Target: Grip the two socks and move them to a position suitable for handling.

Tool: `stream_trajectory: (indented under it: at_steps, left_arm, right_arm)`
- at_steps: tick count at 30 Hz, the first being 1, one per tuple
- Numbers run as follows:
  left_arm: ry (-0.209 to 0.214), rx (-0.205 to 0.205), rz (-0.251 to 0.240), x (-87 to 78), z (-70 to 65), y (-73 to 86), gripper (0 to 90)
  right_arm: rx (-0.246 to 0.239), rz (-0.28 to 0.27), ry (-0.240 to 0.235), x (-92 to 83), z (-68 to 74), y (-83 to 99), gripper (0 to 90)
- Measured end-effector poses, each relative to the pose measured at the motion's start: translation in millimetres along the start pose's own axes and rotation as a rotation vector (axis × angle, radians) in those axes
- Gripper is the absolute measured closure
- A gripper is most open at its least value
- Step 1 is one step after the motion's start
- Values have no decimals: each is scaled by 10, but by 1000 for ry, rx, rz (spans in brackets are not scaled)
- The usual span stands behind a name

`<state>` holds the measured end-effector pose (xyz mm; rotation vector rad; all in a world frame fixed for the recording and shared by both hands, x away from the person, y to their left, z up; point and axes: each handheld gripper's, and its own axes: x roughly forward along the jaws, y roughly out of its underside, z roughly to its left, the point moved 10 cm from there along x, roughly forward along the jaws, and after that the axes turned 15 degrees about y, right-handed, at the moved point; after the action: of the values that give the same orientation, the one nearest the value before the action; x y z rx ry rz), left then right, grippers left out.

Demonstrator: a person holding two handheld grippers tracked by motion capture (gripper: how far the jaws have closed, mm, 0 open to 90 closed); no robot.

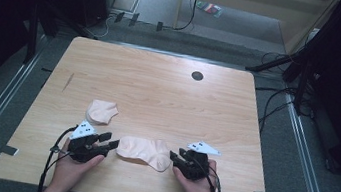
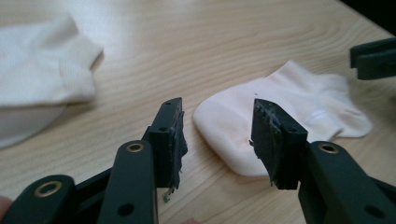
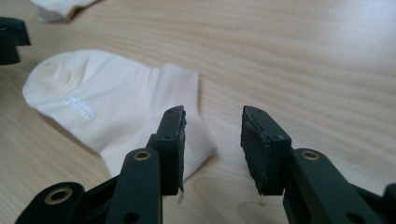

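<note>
While the high view shows the near sock (image 1: 143, 151) flat on the surface (image 1: 159, 89) between left tongs (image 1: 110, 140) and right tongs (image 1: 176, 155), each gripper view shows parted, empty jaws at one end, probably for a two-ended pickup; a second sock (image 1: 101, 111) lies apart.

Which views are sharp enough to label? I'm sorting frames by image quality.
High view: dim, dark surroundings, soft detail on the near sock. Left gripper view: far sock blurred and washed out. Right gripper view: near sock sharp, table glare at the top.
</note>
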<state>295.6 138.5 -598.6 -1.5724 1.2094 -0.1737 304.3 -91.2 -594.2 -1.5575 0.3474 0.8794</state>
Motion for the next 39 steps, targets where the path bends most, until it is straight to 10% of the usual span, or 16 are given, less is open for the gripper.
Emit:
stream_trajectory:
  at_steps: [4,11,30,36,39]
  left_arm:
    - [-28,3,70,113,16,98,618]
    - [-64,102,122,158,-42,129,891]
    - [4,168,135,-195,-325,160,900]
    - [50,143,178,-48,-368,303,884]
    - [47,139,136,-52,-367,250,744]
  right_arm:
    - [-27,33,0,40,117,82,621]
    - [-125,45,-21,51,226,150,900]
    - [-163,-40,-44,-404,-36,-126,900]
    - [-166,33,-69,-192,-66,75,900]
    - [-126,1,-73,-151,-91,50,700]
